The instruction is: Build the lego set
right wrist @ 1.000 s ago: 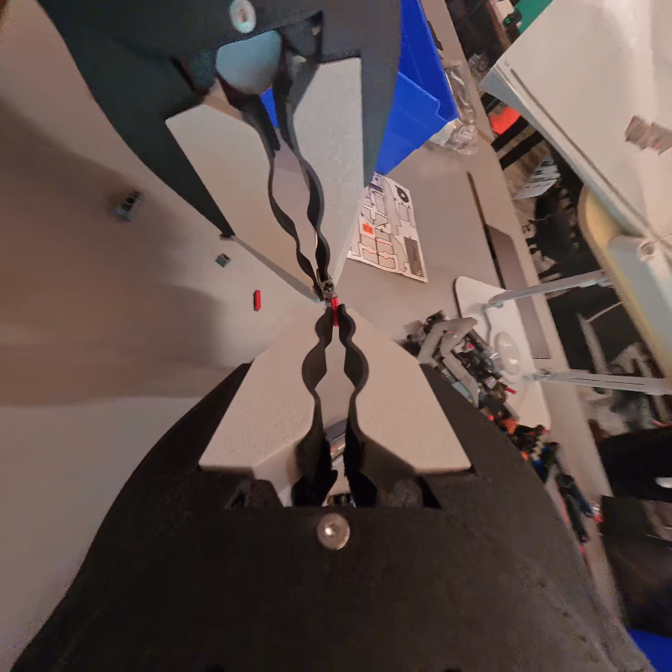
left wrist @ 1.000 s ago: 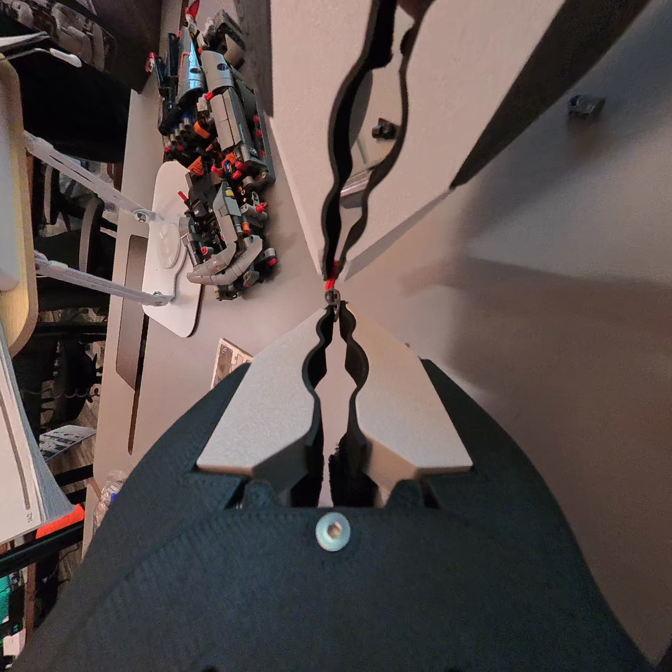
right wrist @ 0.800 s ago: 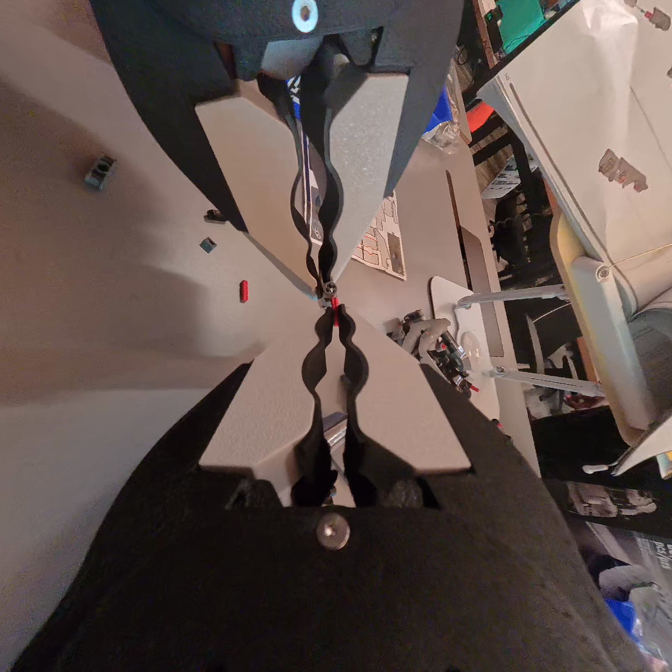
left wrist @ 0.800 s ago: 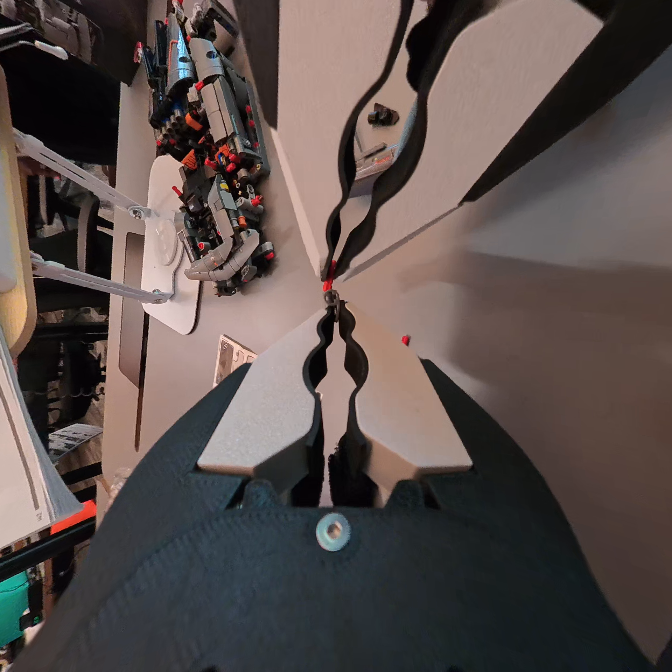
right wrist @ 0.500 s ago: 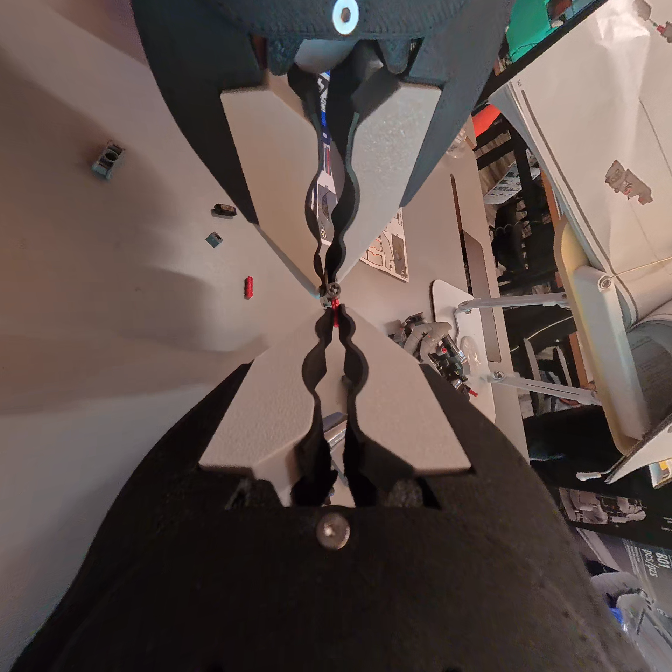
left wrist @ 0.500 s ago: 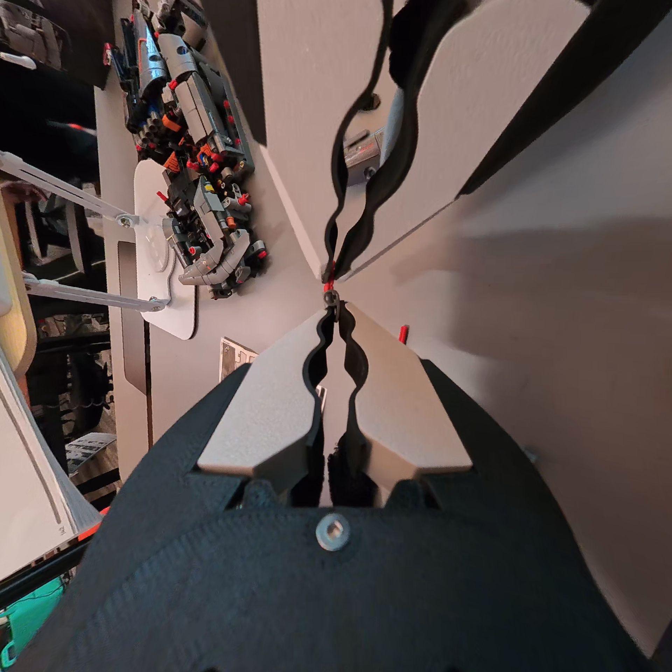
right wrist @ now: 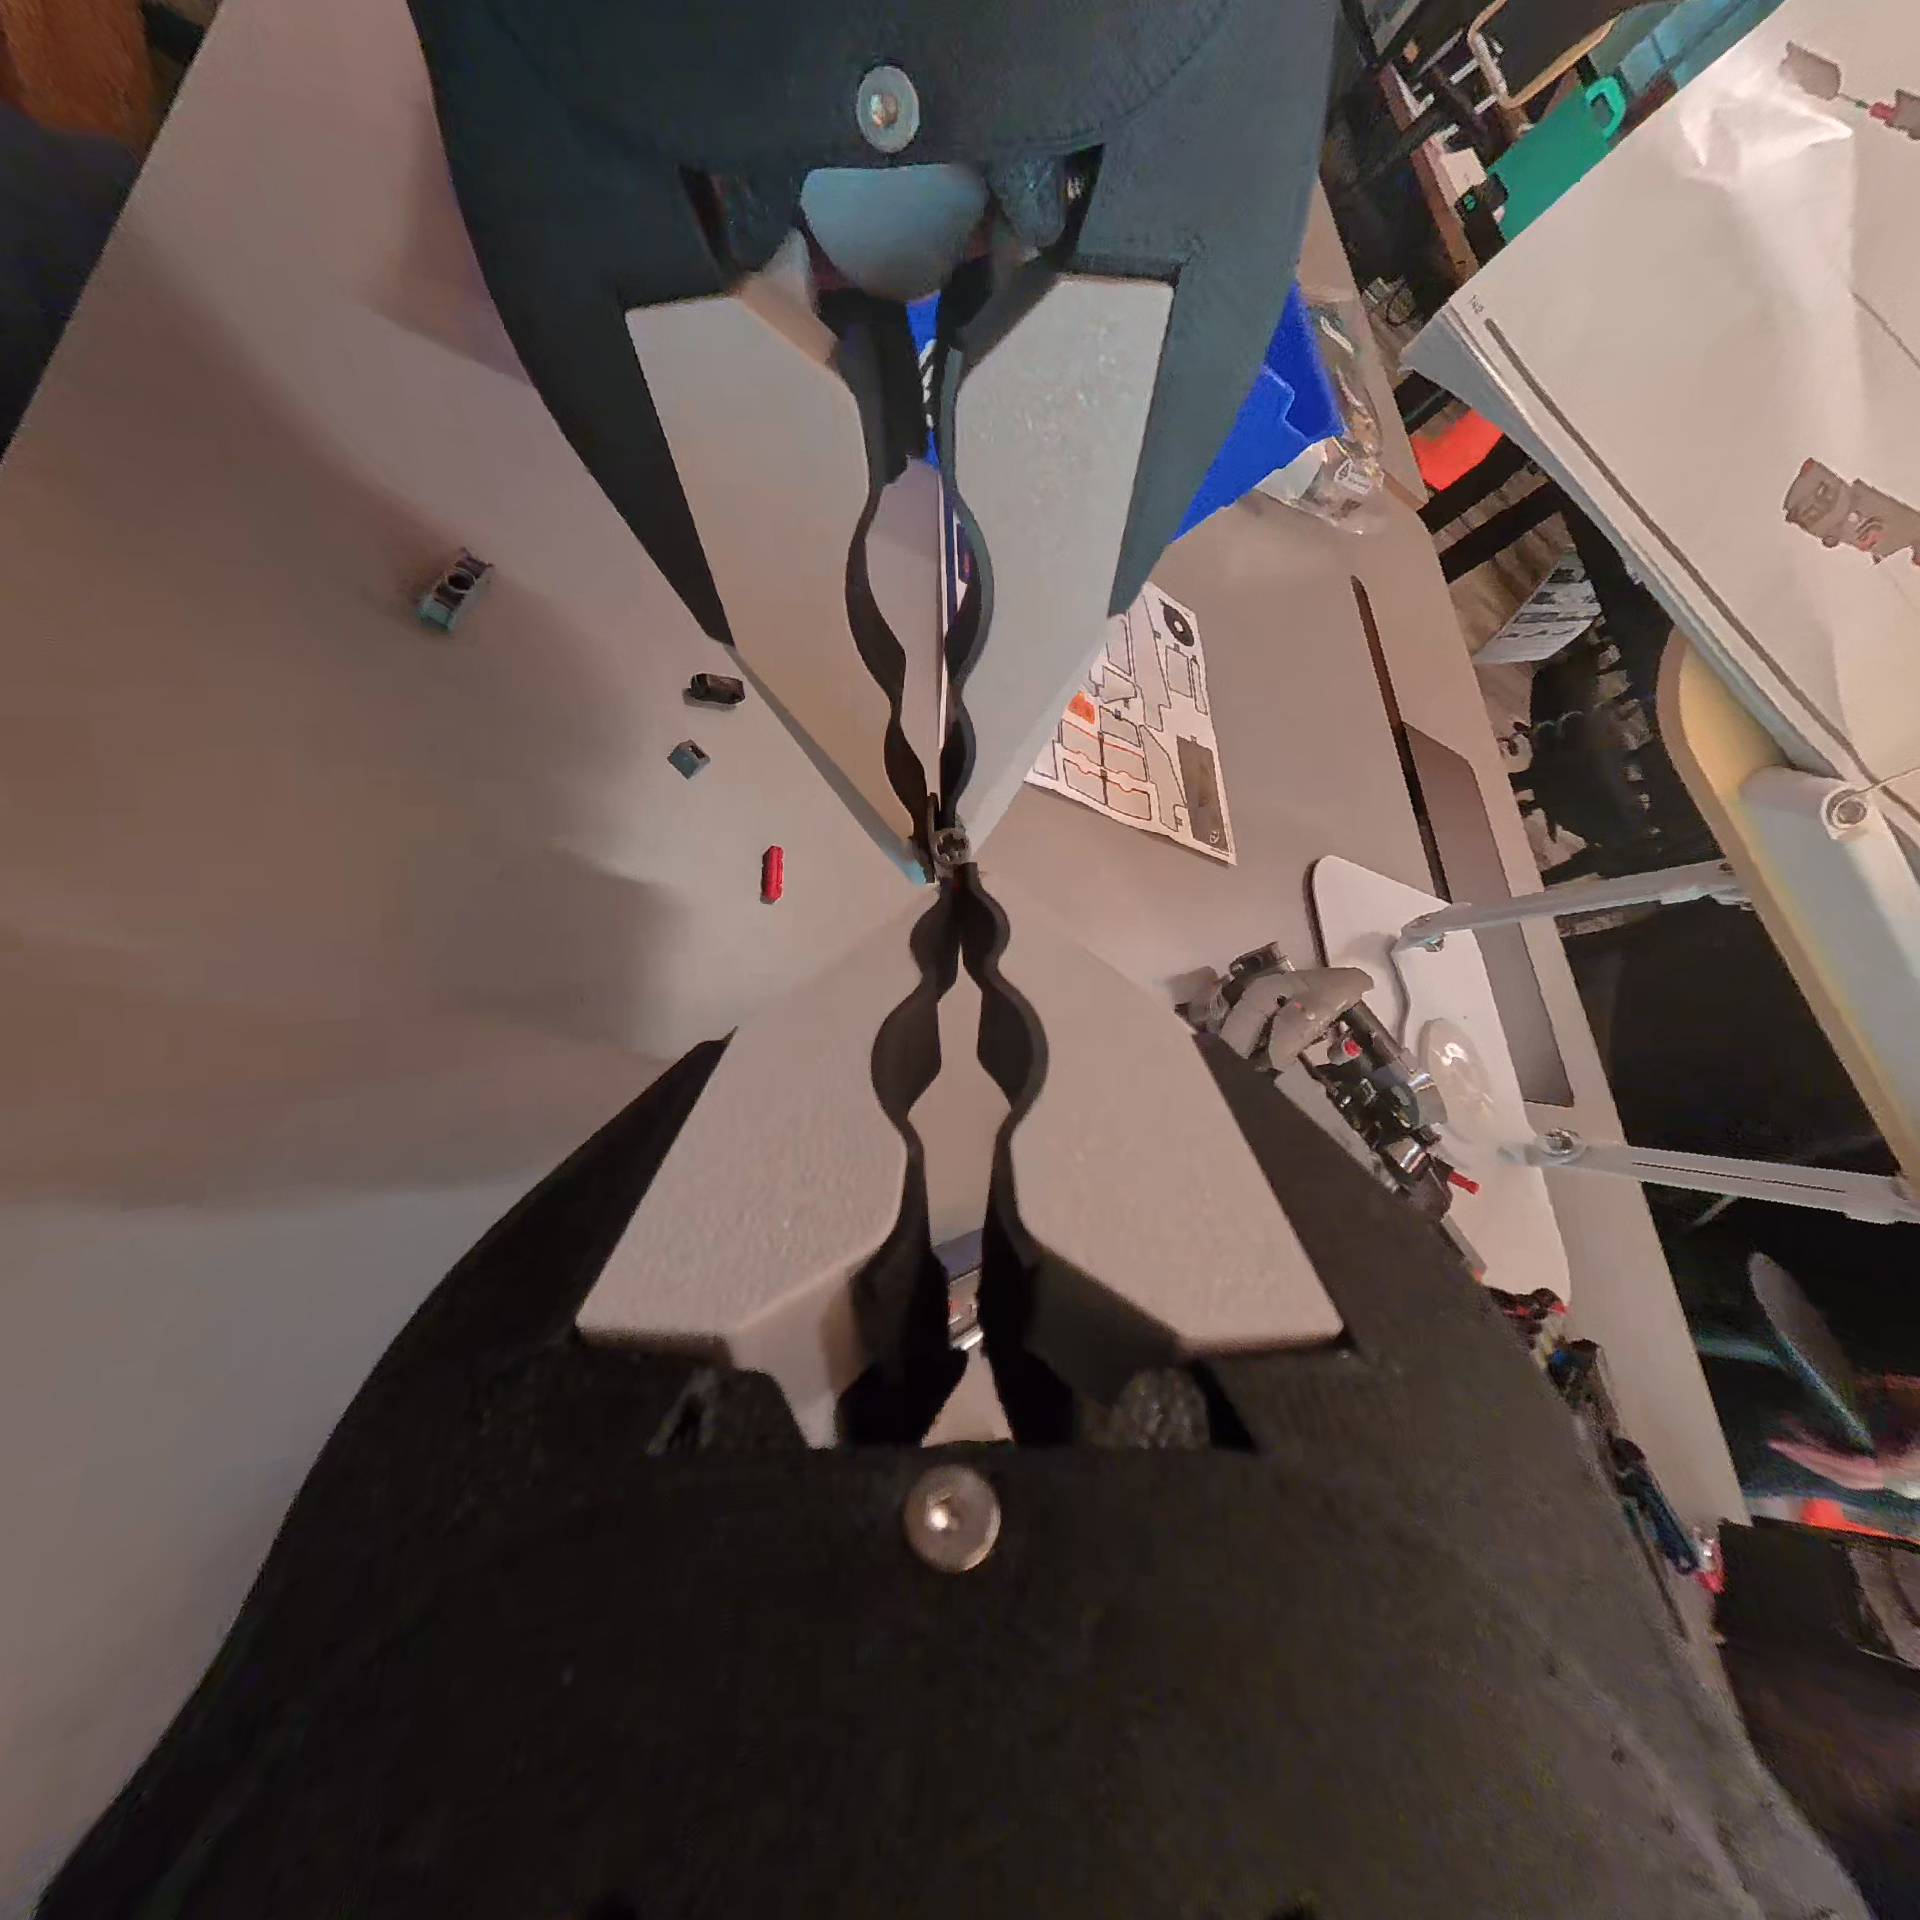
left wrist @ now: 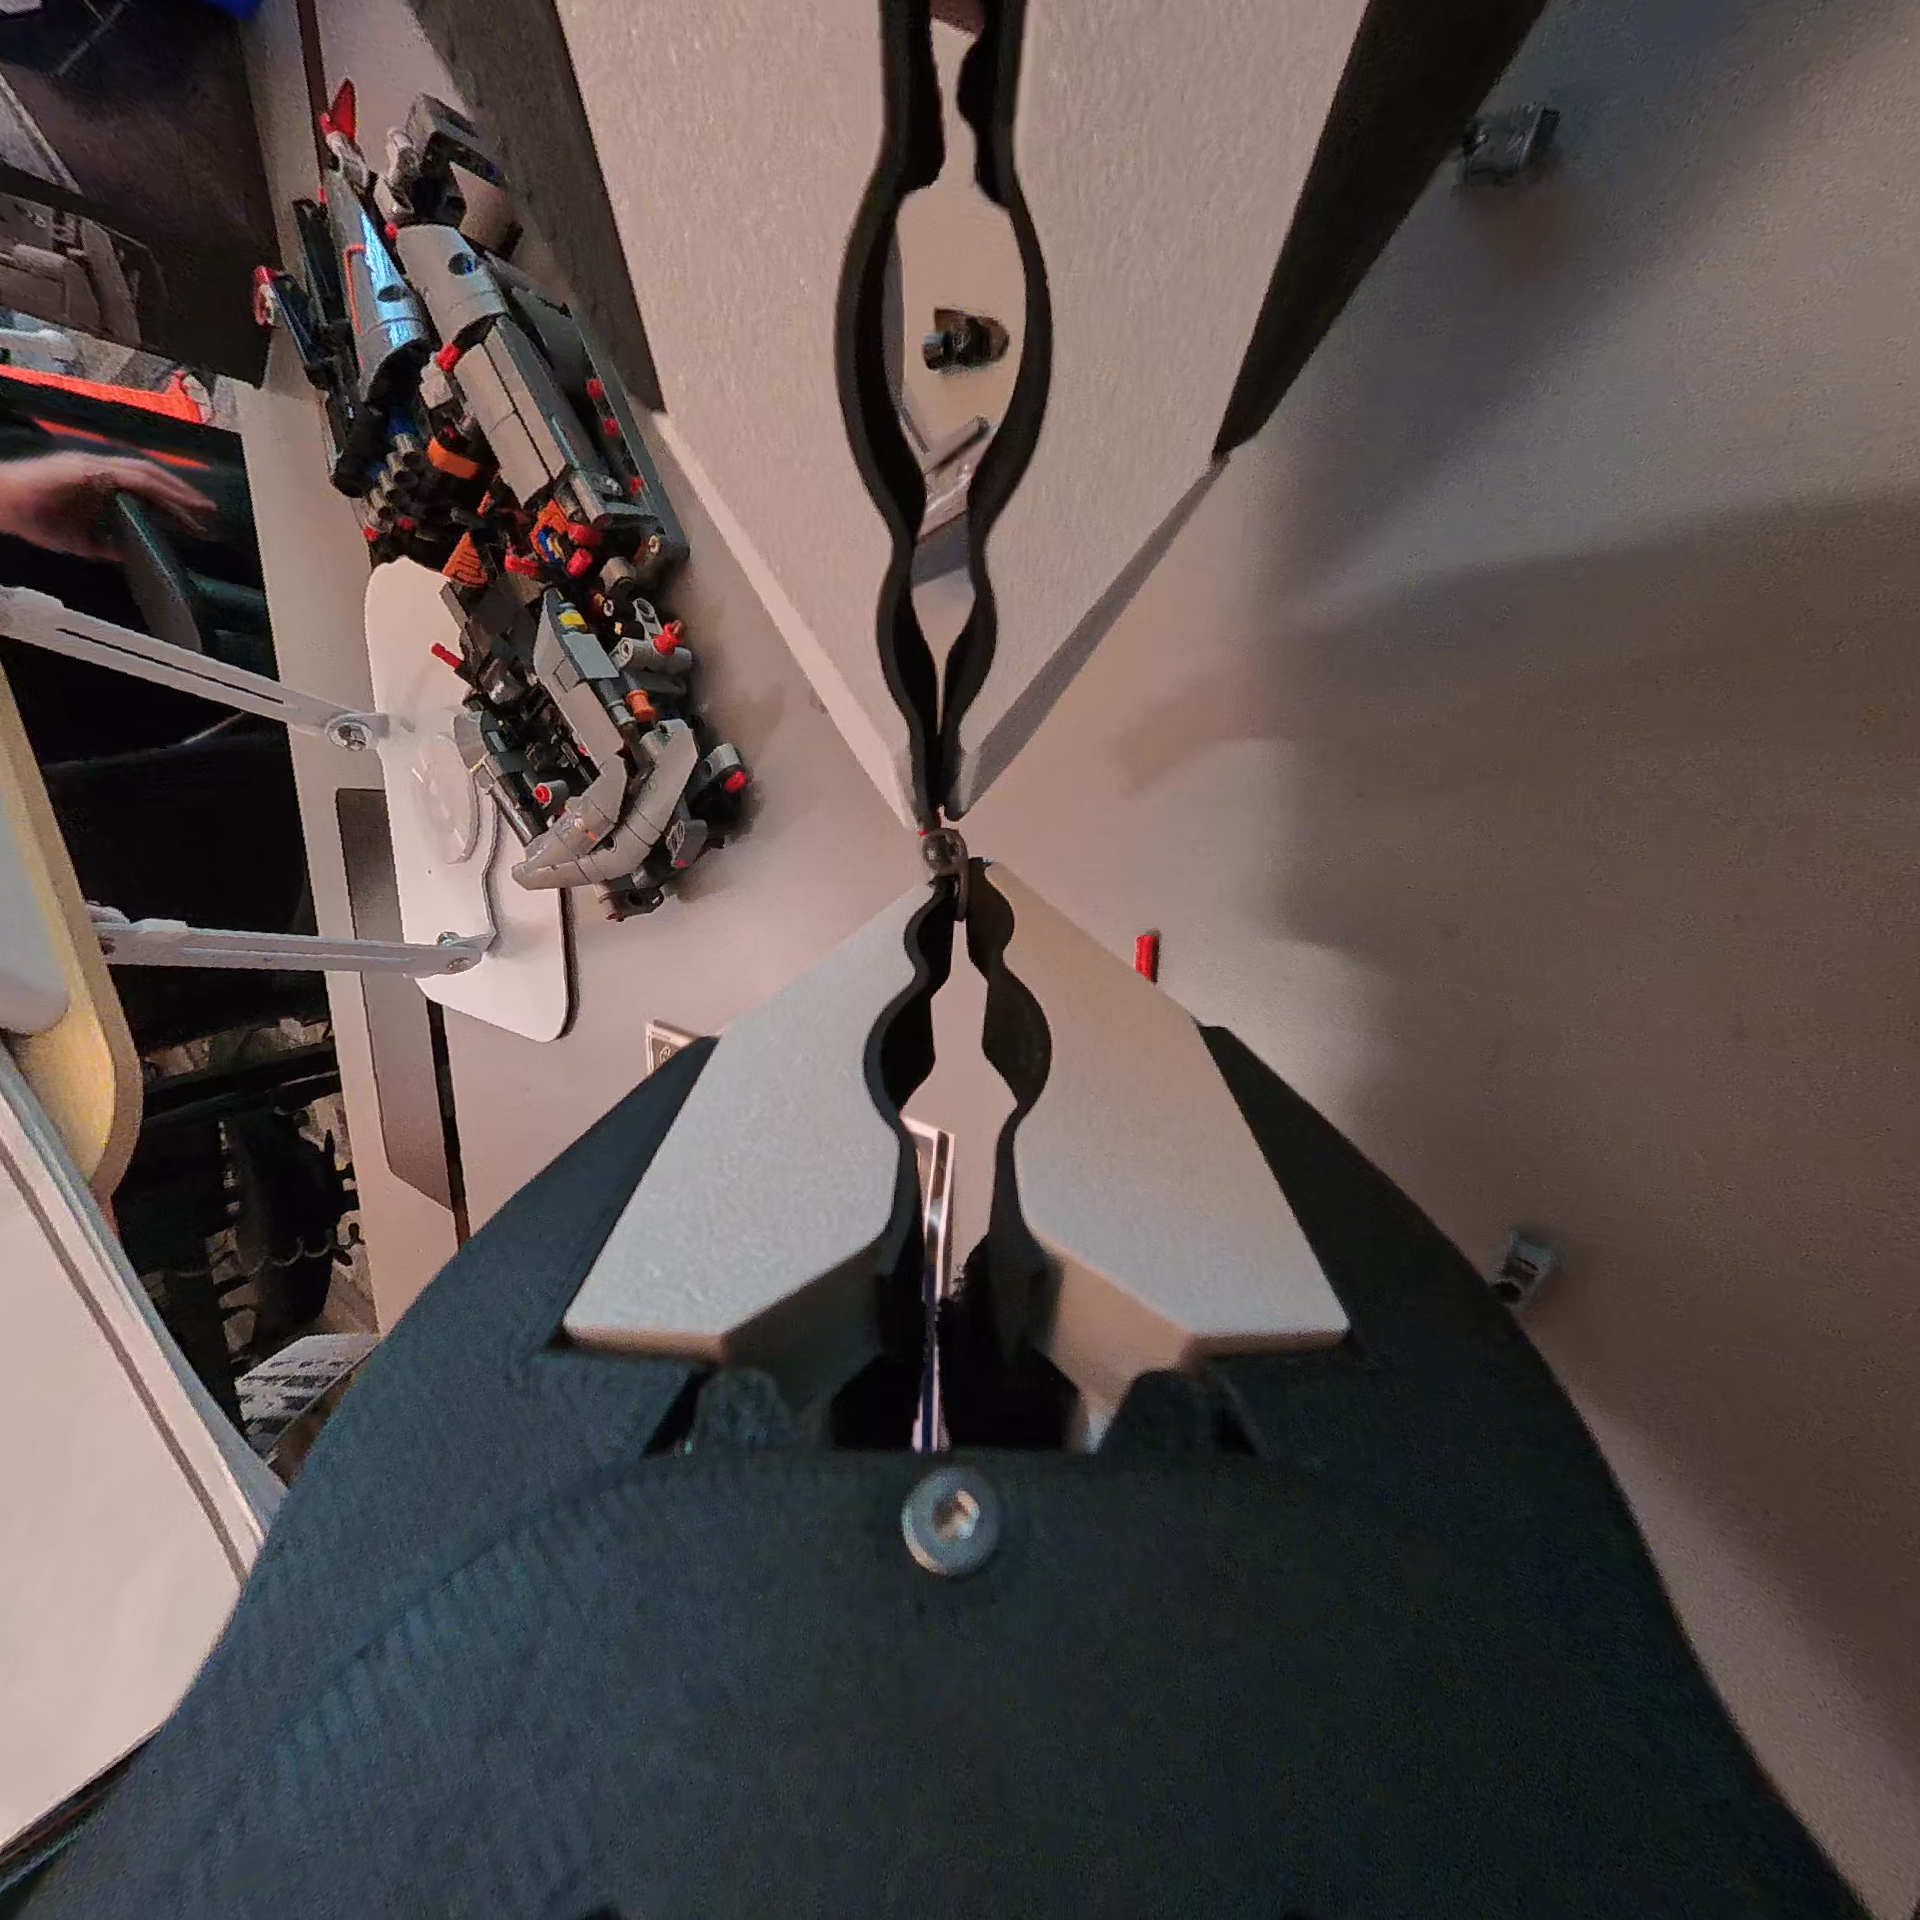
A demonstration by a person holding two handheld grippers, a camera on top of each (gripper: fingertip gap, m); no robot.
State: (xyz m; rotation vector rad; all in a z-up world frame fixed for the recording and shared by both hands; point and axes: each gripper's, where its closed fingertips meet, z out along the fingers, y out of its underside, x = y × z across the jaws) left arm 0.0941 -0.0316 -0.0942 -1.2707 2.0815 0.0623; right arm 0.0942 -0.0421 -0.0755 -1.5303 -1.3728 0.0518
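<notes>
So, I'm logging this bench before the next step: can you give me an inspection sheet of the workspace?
Surface: grey table, mostly bare, shadowed by the grippers.
Job's things: dark connector with a red pin pinched tip to tip in mid-air; part-built model by a white stand base.
Clutter: loose red pin, three small dark or teal pieces, sticker sheet, blue bin, plastic bag.
Grippers: left gripper shut on the connector; right gripper shut on the red pin.
Cables: nothing seen.
Surroundings: someone's hand at the edge, open instruction pages.
</notes>
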